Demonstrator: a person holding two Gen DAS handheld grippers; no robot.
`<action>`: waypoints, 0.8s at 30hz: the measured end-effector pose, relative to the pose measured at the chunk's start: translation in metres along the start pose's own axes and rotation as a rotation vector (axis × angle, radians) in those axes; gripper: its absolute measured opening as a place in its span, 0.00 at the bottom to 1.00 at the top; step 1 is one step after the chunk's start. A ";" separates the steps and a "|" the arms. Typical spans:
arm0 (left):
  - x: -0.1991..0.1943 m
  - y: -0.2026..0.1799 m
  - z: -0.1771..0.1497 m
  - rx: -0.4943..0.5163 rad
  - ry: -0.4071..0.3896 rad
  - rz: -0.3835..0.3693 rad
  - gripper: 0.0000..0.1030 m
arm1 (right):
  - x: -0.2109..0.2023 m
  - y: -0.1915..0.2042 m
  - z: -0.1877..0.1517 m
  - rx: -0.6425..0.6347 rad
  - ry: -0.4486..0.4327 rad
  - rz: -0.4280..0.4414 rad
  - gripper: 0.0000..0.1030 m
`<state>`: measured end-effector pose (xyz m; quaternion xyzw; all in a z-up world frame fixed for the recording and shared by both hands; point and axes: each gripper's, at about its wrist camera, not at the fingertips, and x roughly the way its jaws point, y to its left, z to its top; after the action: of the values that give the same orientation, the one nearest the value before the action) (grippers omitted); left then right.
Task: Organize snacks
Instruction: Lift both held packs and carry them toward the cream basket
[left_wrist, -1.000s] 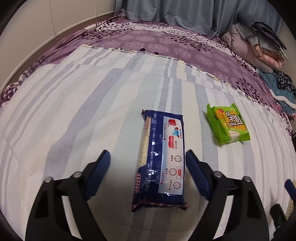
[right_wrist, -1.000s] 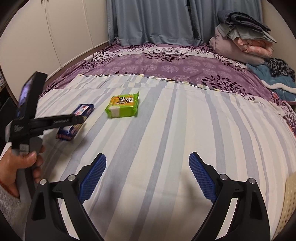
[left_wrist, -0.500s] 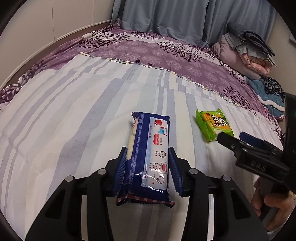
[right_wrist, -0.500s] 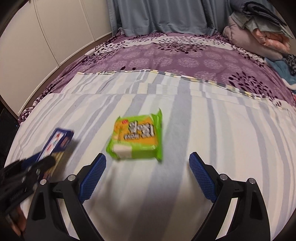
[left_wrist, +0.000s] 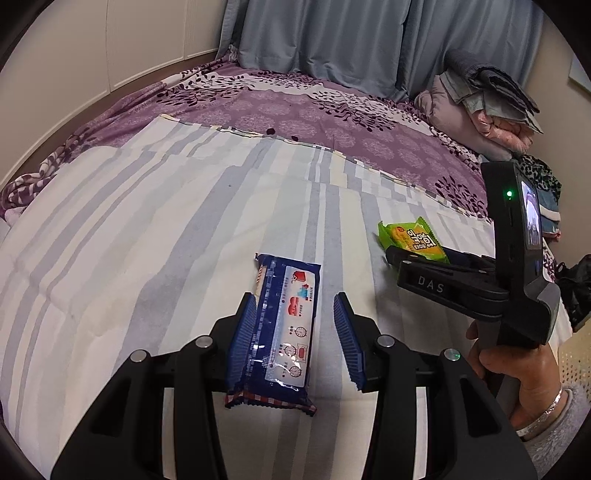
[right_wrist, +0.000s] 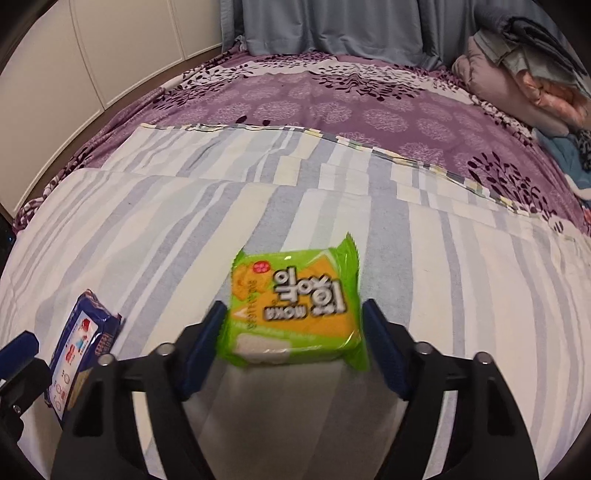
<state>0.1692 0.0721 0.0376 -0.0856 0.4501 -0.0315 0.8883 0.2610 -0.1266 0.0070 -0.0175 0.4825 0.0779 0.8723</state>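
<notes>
Striped bedding (left_wrist: 155, 236) in white, grey and pale blue is spread over a purple floral bedspread (left_wrist: 332, 110), with blue curtains (left_wrist: 351, 37) behind and a pile of folded blankets (left_wrist: 487, 103) at the far right. On the stripes, a long blue snack packet (left_wrist: 284, 321) is seen between the pads of the left gripper (left_wrist: 295, 338); the left pad is pressed against the packet's edge, while a gap of bedding is visible between the packet and the right pad, so a firm clamp cannot be confirmed from the view, though the jaws are drawn well in. A green and orange snack packet (right_wrist: 295, 310) lies on the bedding to the right of the blue one and apart from it, and is framed by the right gripper (right_wrist: 291, 343), whose jaws are closing around it; slight gaps are seen at both pads. In the left wrist view, the right gripper's handle is held by a hand (left_wrist: 517, 373) with a silver bracelet (left_wrist: 543, 417).
</notes>
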 end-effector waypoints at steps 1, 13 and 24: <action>0.002 -0.001 0.000 0.005 0.005 0.000 0.44 | -0.001 -0.001 0.000 -0.003 -0.002 0.002 0.62; 0.026 0.005 -0.001 0.025 0.074 0.040 0.50 | -0.040 -0.026 -0.030 0.070 -0.035 0.045 0.61; 0.039 -0.001 -0.008 0.081 0.085 0.080 0.43 | -0.075 -0.036 -0.070 0.109 -0.048 0.069 0.61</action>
<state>0.1862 0.0648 0.0021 -0.0299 0.4888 -0.0176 0.8717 0.1684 -0.1780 0.0319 0.0487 0.4651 0.0818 0.8801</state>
